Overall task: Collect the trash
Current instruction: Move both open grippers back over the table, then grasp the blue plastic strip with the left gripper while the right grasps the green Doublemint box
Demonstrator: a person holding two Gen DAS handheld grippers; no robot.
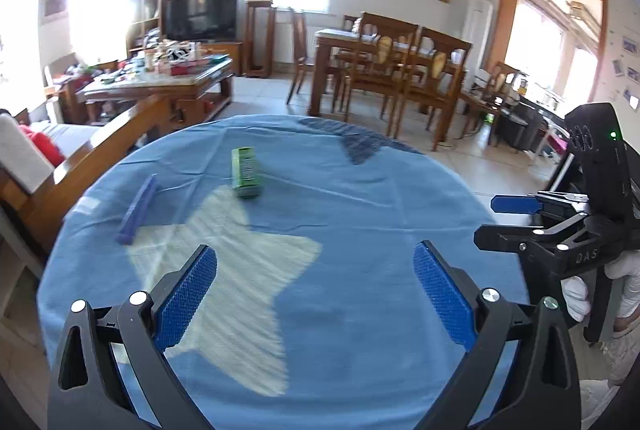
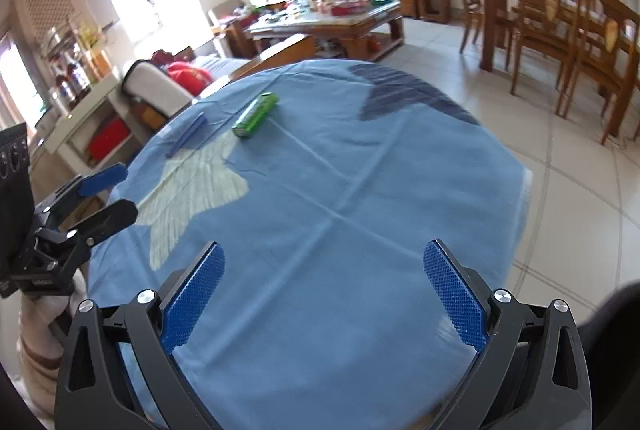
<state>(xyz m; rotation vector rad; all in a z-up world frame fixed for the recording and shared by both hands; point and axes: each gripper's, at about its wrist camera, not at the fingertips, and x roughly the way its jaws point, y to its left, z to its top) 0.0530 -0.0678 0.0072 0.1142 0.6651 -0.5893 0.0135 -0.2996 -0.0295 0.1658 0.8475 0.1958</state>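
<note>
Both the left gripper (image 1: pixel 315 270) and the right gripper (image 2: pixel 324 270) have jaws spread, holding nothing. On the tabletop (image 1: pixel 360 214), a green box (image 1: pixel 246 172) (at 11 o'clock) and a purple strip (image 1: pixel 136 210) at 10 remain uncollected.

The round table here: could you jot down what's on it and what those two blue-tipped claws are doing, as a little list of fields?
Surface: round table under a blue cloth with a pale star print
Items: green box lying flat; blue strip beside it
Left gripper: open, empty, above the near edge
Right gripper: open, empty
Contact: neither touches an item
</note>
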